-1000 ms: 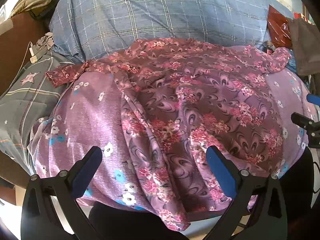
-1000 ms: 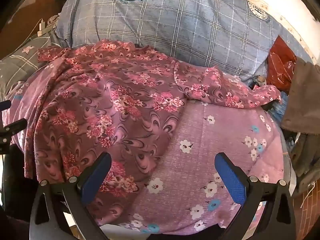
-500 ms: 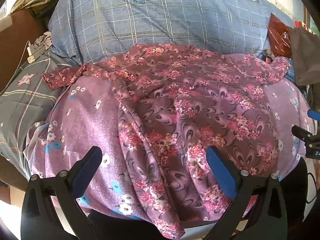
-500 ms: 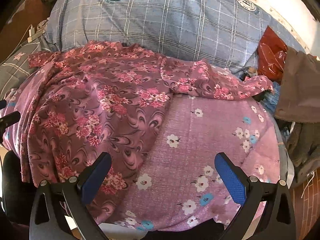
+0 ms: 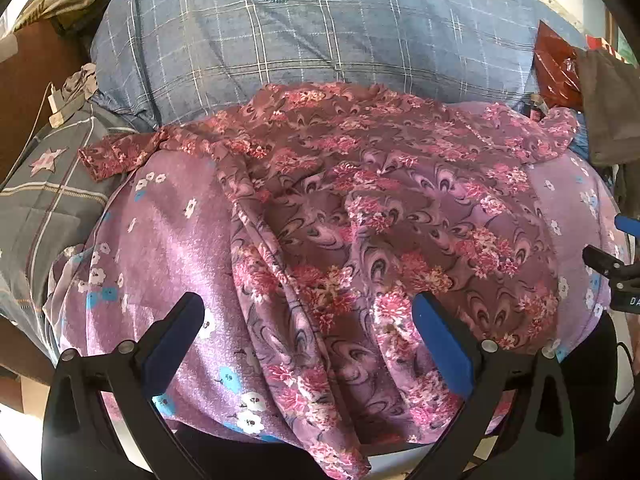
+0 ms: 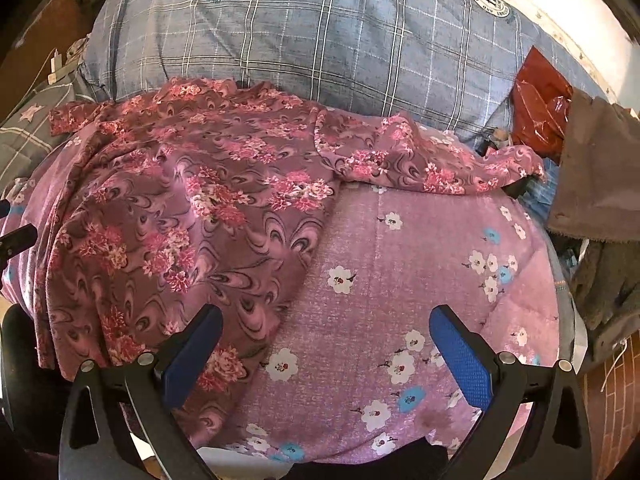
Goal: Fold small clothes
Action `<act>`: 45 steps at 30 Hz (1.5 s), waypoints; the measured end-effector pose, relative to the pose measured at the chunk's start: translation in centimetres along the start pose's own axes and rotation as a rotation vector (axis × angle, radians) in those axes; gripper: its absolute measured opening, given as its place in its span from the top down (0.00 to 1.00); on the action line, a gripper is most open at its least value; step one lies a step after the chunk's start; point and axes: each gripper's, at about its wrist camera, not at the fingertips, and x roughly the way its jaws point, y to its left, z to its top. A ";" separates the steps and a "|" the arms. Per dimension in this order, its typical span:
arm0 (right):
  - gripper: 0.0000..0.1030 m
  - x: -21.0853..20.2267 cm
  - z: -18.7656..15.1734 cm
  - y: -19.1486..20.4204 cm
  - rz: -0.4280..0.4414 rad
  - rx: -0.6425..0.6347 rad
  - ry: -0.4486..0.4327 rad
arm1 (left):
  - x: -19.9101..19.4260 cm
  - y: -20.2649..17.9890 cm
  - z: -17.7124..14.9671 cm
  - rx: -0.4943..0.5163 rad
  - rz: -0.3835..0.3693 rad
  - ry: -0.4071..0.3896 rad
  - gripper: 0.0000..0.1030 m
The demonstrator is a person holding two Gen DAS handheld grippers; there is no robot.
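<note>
A maroon floral garment [image 5: 360,208] lies spread over a pink flowered blanket [image 5: 168,240], sleeves out to both sides. It also shows in the right wrist view [image 6: 192,208] on the blanket [image 6: 420,272]. My left gripper [image 5: 308,328] is open and empty, hovering above the garment's near hem. My right gripper [image 6: 324,340] is open and empty, above the garment's right edge and the blanket. The right gripper's tip shows at the far right of the left wrist view [image 5: 616,268].
A blue checked quilt [image 5: 320,40] lies behind the blanket. A grey star-print cloth [image 5: 40,184] is at the left. A red plastic bag [image 6: 540,108] and brown-grey cloth [image 6: 596,184] sit at the right. The blanket's near edge drops off below the grippers.
Both grippers have pulled back and up a little, so the garment and blanket sit slightly lower and smaller in view. Both stay open and the garment has not moved.
</note>
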 end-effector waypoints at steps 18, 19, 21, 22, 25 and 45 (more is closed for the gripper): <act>0.00 -0.8 -0.9 -3.5 0.009 0.079 0.009 | 0.2 -0.5 -0.7 0.007 0.006 0.030 0.00; 0.00 -0.8 -0.9 -3.3 0.010 0.073 0.007 | 0.2 -0.6 -0.6 0.010 0.005 0.030 0.00; 0.00 -0.8 -0.9 -2.9 0.009 0.057 0.003 | 0.2 -0.6 -0.6 0.011 0.005 0.031 0.00; 0.00 -0.9 -0.8 -2.7 0.007 0.051 0.001 | 0.2 -0.6 -0.6 0.010 0.005 0.031 0.00; 0.00 -0.9 -0.7 -2.3 0.005 0.034 -0.004 | 0.3 -0.6 -0.6 0.008 0.002 0.037 0.00; 0.08 5.8 -0.6 -0.5 0.277 0.092 0.170 | 5.3 9.3 -0.8 -0.412 -0.074 0.260 0.00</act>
